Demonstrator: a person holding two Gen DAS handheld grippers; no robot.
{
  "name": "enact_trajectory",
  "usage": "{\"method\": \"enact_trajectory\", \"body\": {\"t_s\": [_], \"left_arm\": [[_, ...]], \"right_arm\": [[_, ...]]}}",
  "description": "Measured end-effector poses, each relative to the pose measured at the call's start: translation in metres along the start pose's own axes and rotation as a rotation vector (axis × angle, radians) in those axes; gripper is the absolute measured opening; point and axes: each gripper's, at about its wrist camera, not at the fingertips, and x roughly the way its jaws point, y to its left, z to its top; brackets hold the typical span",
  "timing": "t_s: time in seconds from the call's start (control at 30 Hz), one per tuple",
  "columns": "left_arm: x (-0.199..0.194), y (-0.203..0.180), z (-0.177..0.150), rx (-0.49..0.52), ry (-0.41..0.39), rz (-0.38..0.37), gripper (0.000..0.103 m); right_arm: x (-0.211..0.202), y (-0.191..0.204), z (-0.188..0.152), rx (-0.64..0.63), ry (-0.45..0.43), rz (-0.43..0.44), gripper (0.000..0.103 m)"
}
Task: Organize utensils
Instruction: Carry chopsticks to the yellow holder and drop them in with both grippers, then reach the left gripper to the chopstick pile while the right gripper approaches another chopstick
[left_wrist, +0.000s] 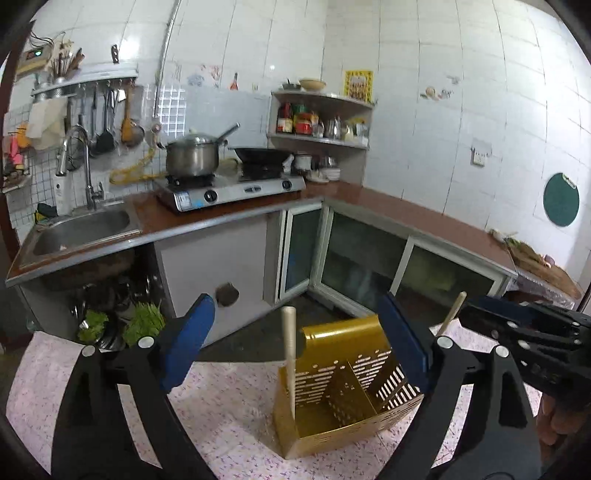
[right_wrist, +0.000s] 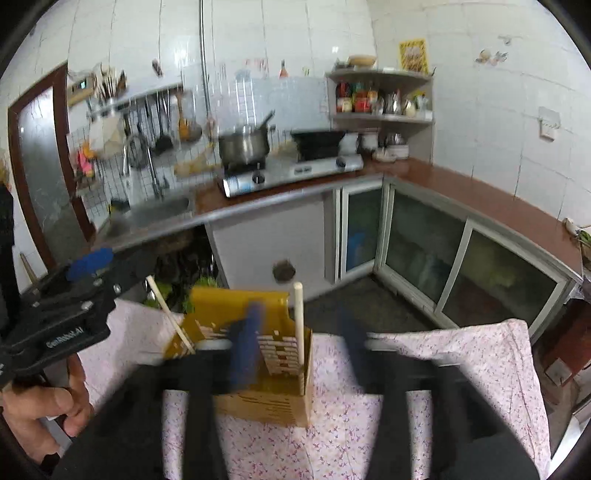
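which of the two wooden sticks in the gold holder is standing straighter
The pale wooden stick in the gold perforated metal holder's left compartment stands nearly upright; the thinner wooden stick at its right side leans outward.

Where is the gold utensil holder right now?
The gold utensil holder stands on the floral tablecloth, low and centre in both wrist views, between the left gripper's open fingers, with two wooden sticks in it.

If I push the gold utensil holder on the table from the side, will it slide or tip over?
The gold utensil holder looks like thin perforated metal, so probably light. It stands tall on a floral tablecloth, which may grip its base, so tipping seems likelier than sliding. The wooden sticks leaning inside would likely shift.
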Motion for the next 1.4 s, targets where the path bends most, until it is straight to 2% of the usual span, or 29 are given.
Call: {"method": "enact_trajectory", "body": {"t_s": [0.13,0.2,0.23,0.3,0.4,0.47,0.53,0.57,0.63,0.7,0.73,0.83,0.97,1.07,1.1,1.17,1.23,1.4], "left_arm": [[-0.041,0.010,0.000,0.036,-0.037,0.020,0.089],[-0.074,0.024,-0.015,0.055,-0.061,0.061,0.096],[-0.093,0.035,-0.030,0.058,-0.063,0.098,0.098],[-0.117,0.053,-0.058,0.071,-0.039,0.138,0.098],[-0.152,0.093,-0.114,0.049,0.036,0.198,0.098],[-0.173,0.123,-0.151,0.021,0.084,0.244,0.098],[-0.190,0.148,-0.183,0.006,0.111,0.332,0.098],[-0.196,0.155,-0.193,0.016,0.114,0.351,0.098],[-0.200,0.165,-0.212,0.024,0.150,0.369,0.098],[-0.205,0.170,-0.223,-0.019,0.173,0.325,0.098],[-0.206,0.169,-0.228,-0.049,0.193,0.276,0.097],[-0.206,0.154,-0.235,-0.048,0.218,0.187,0.097],[-0.185,0.130,-0.236,-0.003,0.271,0.155,0.097],[-0.162,0.120,-0.241,0.029,0.346,0.167,0.087],[-0.152,0.119,-0.242,0.029,0.372,0.170,0.079],[-0.133,0.117,-0.244,0.025,0.425,0.174,0.074],[-0.115,0.114,-0.250,0.043,0.482,0.203,0.063],[-0.096,0.119,-0.243,0.057,0.502,0.296,0.065]], "right_arm": [[-0.045,0.008,-0.010,-0.057,-0.073,-0.063,0.061],[-0.071,0.011,-0.039,-0.079,-0.080,-0.115,0.066],[-0.078,0.011,-0.051,-0.083,-0.066,-0.128,0.066],[-0.093,0.011,-0.097,-0.098,-0.001,-0.158,0.066],[-0.111,0.001,-0.154,-0.059,0.089,-0.207,0.066],[-0.121,-0.009,-0.181,-0.019,0.126,-0.238,0.066],[-0.130,-0.017,-0.199,0.011,0.144,-0.276,0.066],[-0.133,-0.020,-0.208,0.024,0.155,-0.295,0.066],[-0.137,-0.024,-0.220,0.049,0.184,-0.327,0.066],[-0.136,-0.025,-0.227,0.063,0.204,-0.335,0.065],[-0.135,-0.026,-0.228,0.066,0.208,-0.337,0.065],[-0.131,-0.022,-0.231,0.068,0.215,-0.332,0.065],[-0.123,-0.020,-0.230,0.078,0.214,-0.305,0.065],[-0.114,-0.018,-0.231,0.078,0.221,-0.290,0.065],[-0.111,-0.019,-0.231,0.075,0.221,-0.285,0.065],[-0.106,-0.022,-0.231,0.070,0.228,-0.269,0.065],[-0.102,-0.026,-0.231,0.062,0.233,-0.249,0.065],[-0.090,-0.041,-0.229,0.079,0.239,-0.180,0.065]]}}
